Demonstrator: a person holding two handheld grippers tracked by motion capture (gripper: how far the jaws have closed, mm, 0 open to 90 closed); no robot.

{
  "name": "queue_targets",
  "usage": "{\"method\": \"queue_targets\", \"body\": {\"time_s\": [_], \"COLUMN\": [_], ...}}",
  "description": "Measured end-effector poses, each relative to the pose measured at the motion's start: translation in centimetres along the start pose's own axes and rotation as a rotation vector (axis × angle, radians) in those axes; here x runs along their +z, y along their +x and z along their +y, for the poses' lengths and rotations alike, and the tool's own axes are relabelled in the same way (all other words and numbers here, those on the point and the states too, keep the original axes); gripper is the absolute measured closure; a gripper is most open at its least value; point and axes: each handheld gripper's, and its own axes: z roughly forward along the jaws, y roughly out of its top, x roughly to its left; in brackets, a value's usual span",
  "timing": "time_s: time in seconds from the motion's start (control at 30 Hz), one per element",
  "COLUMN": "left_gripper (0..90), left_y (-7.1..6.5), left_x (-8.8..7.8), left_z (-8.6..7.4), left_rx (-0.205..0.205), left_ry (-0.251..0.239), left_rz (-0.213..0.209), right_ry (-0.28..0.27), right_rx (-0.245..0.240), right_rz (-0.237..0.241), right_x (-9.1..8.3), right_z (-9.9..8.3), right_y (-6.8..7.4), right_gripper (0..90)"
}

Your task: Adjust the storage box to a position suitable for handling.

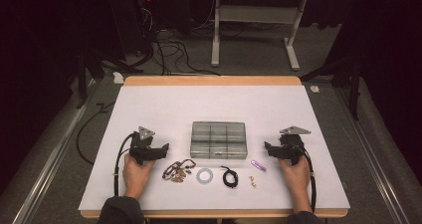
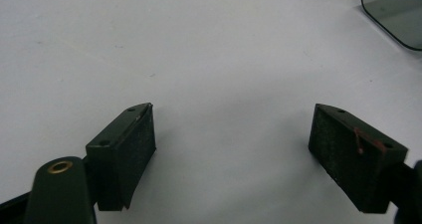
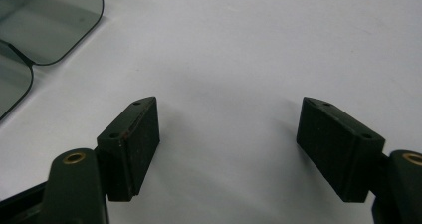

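A clear plastic compartment box lies shut in the middle of the white table. In front of it lie a beaded bracelet, a pale ring, a black cord loop, a small cream piece and a purple clip. My left gripper rests on the table left of the box, held by a hand, and stands open over bare table. To the right of the box my right gripper also stands open with nothing between its jaws.
The table has a wooden edge at front and back. Black cables trail from both grippers toward the front edge. A box corner shows at the left gripper view's top right, and the box at the right gripper view's top left.
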Motion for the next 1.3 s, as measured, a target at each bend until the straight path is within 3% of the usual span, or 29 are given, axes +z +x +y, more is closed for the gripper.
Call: {"method": "queue_targets", "body": {"time_s": [0.83,0.93,1.1,1.17,1.2,1.3], "left_gripper": [17.2,18.0,27.0,29.0,30.5,31.7], "left_y": [0.16,0.24,0.2,0.05,-0.02,0.04], "left_x": [0.08,0.02,-0.2,-0.31,-0.55,-0.84], "left_z": [0.18,0.17,0.17,0.21,0.26,0.3], "left_rx": [-0.022,-0.018,-0.014,-0.006,0.0,-0.012], "left_ry": [0.015,0.013,0.007,-0.001,-0.015,-0.035], "left_rz": [-0.005,-0.009,-0.011,-0.003,0.006,-0.007], "right_ry": [0.005,0.006,0.006,0.005,-0.001,-0.009], "right_rx": [-0.002,-0.002,0.0,-0.002,0.004,0.006], "right_rz": [0.002,0.002,0.002,-0.001,-0.003,-0.006], "right_x": [0.06,0.07,0.06,0.03,-0.13,-0.33], "right_z": [0.09,0.11,0.13,0.13,0.09,0.03], "right_y": [0.03,0.02,0.02,0.05,0.14,0.16], "right_gripper": [25.0,25.2,25.6,27.2,36.4,43.6]}}
